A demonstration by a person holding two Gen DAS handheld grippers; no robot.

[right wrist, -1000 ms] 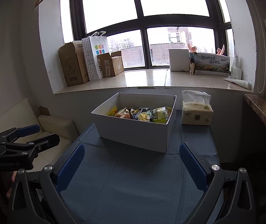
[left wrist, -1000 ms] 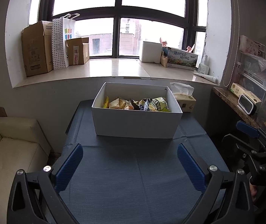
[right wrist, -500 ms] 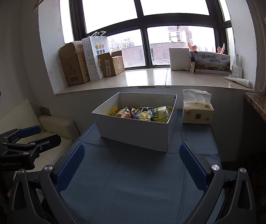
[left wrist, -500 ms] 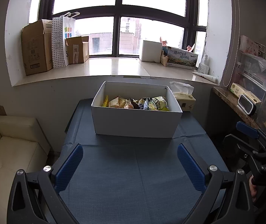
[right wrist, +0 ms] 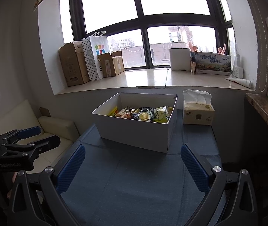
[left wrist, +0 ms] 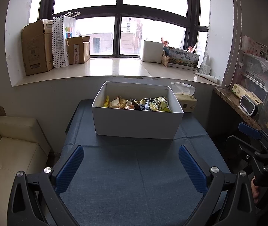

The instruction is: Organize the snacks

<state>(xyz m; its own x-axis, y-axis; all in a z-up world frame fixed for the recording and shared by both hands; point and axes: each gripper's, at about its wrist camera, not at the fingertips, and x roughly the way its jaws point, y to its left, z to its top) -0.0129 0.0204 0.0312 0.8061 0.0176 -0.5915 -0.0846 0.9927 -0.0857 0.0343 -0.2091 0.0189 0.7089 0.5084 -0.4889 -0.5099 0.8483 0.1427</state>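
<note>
My left gripper point(left wrist: 131, 163) and right gripper point(right wrist: 133, 163) both hover with jaws wide, holding nothing, over the blue tabletop point(left wrist: 134, 179). At 12 o'clock sits the white box point(left wrist: 136, 125) of snacks point(left wrist: 139, 103). Only the right wrist view fully shows the tissue pack point(right wrist: 197, 113), at 1 o'clock.

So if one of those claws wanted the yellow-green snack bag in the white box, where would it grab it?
Probably from straight above: the white box has tall walls, blocking any side approach. The yellow-green bag lies near the box's right end, so pinch its crinkled upper edge. The right claw is open and nearer.
</note>
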